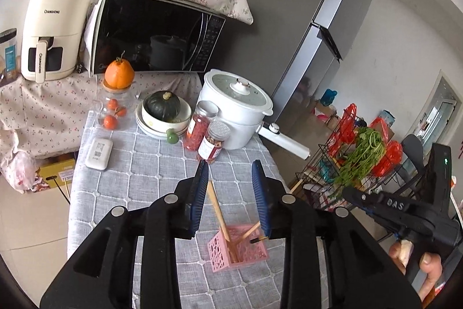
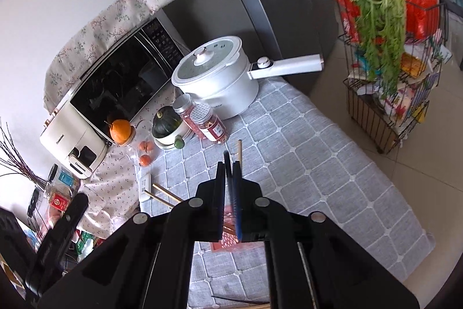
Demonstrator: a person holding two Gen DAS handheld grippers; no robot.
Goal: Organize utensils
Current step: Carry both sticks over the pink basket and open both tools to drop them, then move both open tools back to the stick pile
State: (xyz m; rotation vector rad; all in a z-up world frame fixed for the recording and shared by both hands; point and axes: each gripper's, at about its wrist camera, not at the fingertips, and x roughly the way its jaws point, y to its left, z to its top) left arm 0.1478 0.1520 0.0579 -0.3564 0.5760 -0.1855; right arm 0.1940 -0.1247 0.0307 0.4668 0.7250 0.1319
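A pink perforated utensil holder (image 1: 236,251) stands on the grey checked tablecloth (image 1: 139,164), with wooden chopsticks (image 1: 217,207) leaning out of it. My left gripper (image 1: 230,168) is open above the holder, its blue pads on either side of the chopsticks, empty. My right gripper (image 2: 230,161) is shut on a thin black utensil (image 2: 227,164) that stands up between its fingers, above the pink holder (image 2: 228,242). In the left wrist view the black utensil (image 1: 414,146) rises at the far right. Wooden chopsticks (image 2: 165,194) stick out to the left in the right wrist view.
At the table's back stand a white electric pot (image 1: 235,106), two spice jars (image 1: 202,129), a bowl with a green squash (image 1: 162,106), oranges (image 1: 119,71), a microwave (image 1: 153,34) and an air fryer (image 1: 49,31). A wire rack (image 2: 385,94) with greens stands right of the table.
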